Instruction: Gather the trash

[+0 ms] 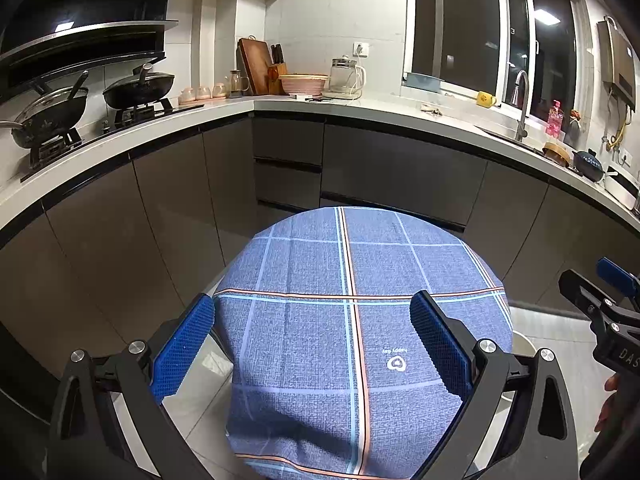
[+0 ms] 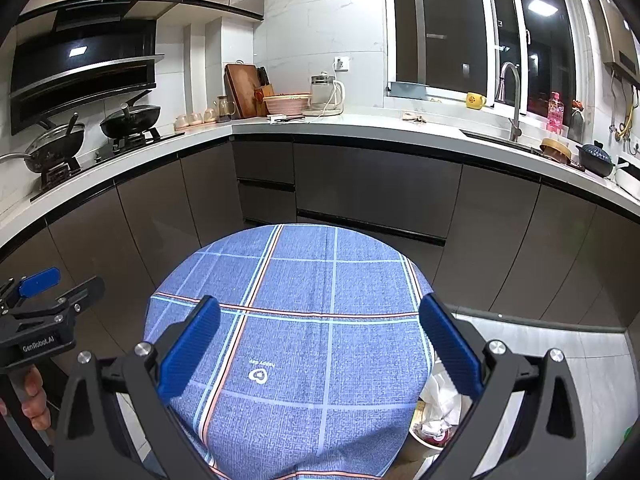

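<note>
A round table under a blue checked cloth [image 1: 352, 320] [image 2: 304, 320] fills the lower middle of both views; no trash lies on the cloth. My left gripper [image 1: 316, 344] hangs open above its near half, nothing between the blue pads. My right gripper [image 2: 320, 344] is likewise open over the cloth. To the right of the table, on the floor, a white bin [image 2: 436, 412] holds crumpled white paper and wrappers; only its rim [image 1: 524, 344] shows in the left wrist view. Each gripper appears at the edge of the other's view, right gripper [image 1: 600, 300], left gripper [image 2: 44, 300].
An L-shaped white counter [image 1: 360, 108] over grey cabinets [image 2: 376, 184] runs behind the table. It carries pans on a hob [image 1: 80, 112], a kettle [image 1: 346, 76], a yellow mug [image 1: 486, 99] and a sink with a tap [image 2: 510, 96]. Pale floor tiles [image 2: 560, 344] lie right of the table.
</note>
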Motion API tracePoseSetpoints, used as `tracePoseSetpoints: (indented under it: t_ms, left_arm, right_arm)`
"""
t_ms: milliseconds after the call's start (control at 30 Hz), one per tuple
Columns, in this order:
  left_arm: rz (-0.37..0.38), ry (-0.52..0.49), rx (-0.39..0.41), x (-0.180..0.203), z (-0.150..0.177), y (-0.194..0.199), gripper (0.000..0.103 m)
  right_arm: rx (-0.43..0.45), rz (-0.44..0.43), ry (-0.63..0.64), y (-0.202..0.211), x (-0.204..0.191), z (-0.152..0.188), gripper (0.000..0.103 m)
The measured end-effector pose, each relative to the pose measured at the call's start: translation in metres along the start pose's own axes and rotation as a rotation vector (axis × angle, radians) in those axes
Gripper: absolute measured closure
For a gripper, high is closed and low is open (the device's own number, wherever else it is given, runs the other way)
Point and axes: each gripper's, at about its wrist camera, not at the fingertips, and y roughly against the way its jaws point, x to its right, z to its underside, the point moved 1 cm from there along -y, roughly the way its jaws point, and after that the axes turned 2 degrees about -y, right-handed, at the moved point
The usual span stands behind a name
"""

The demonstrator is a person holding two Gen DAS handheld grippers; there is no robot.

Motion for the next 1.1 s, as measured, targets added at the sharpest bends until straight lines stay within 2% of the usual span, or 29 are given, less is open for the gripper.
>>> tracePoseSetpoints:
  t_ms: [1100]
  left_arm:
    - [0.002,-0.004,0.0,0.0004,-0.0004,0.0013,0.008]
  right_arm:
    - [-0.001,0.003,-0.007,0.0017,-0.0006,0.0002,0.003]
